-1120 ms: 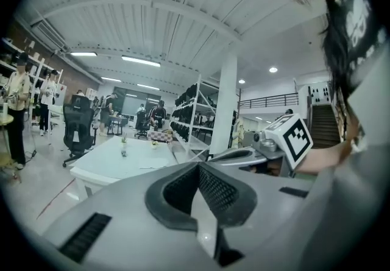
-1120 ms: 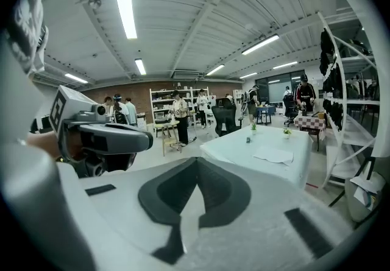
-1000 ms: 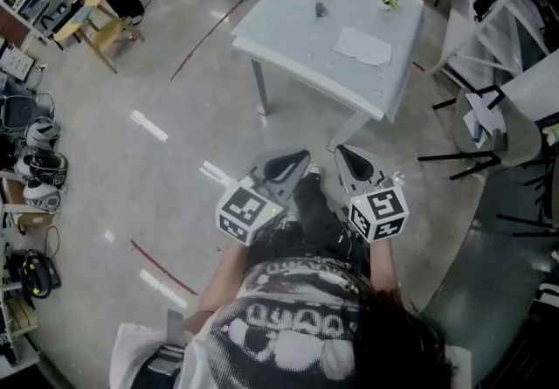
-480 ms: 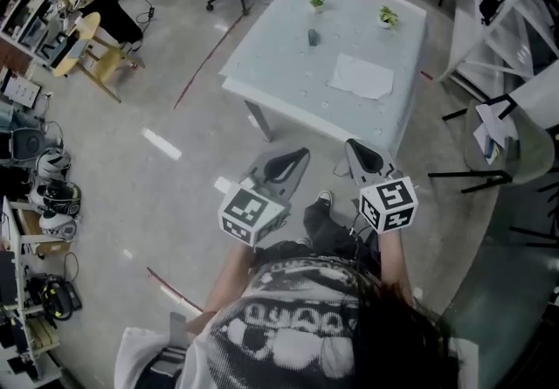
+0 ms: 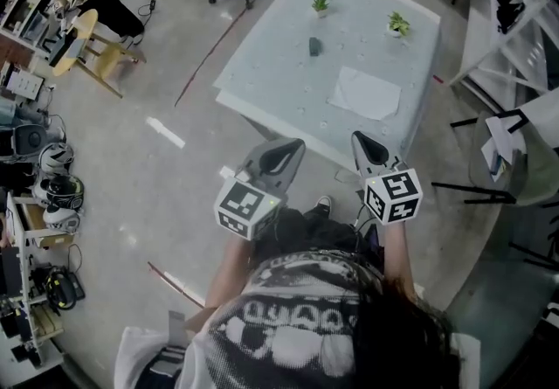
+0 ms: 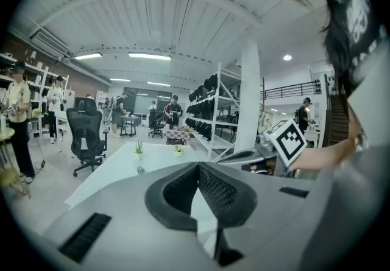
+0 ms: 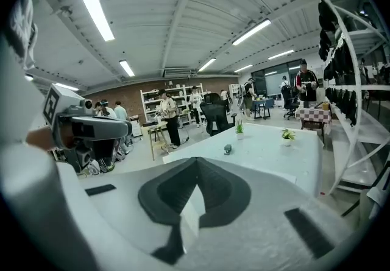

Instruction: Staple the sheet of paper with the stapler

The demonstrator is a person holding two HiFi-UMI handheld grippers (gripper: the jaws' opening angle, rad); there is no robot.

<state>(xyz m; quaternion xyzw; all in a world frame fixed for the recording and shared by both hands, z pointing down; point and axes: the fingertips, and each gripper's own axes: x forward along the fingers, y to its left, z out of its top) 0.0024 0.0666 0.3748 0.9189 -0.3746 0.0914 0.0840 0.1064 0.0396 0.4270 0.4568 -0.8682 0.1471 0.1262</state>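
On tabletop (image 5: 271,64): sheet of paper (image 5: 365,93) near front edge, stapler (image 5: 314,46) farther back.
Pots (image 5: 320,6): two at tabletop's far edge, each holding a plant.
Left tongs (image 6: 197,166), right tongs (image 7: 196,176): both closed, empty.

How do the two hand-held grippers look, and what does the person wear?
Both the left gripper and right gripper have pale grey shells, black ribbed pads and a white cube with black square markers. The shirt is black with white print.
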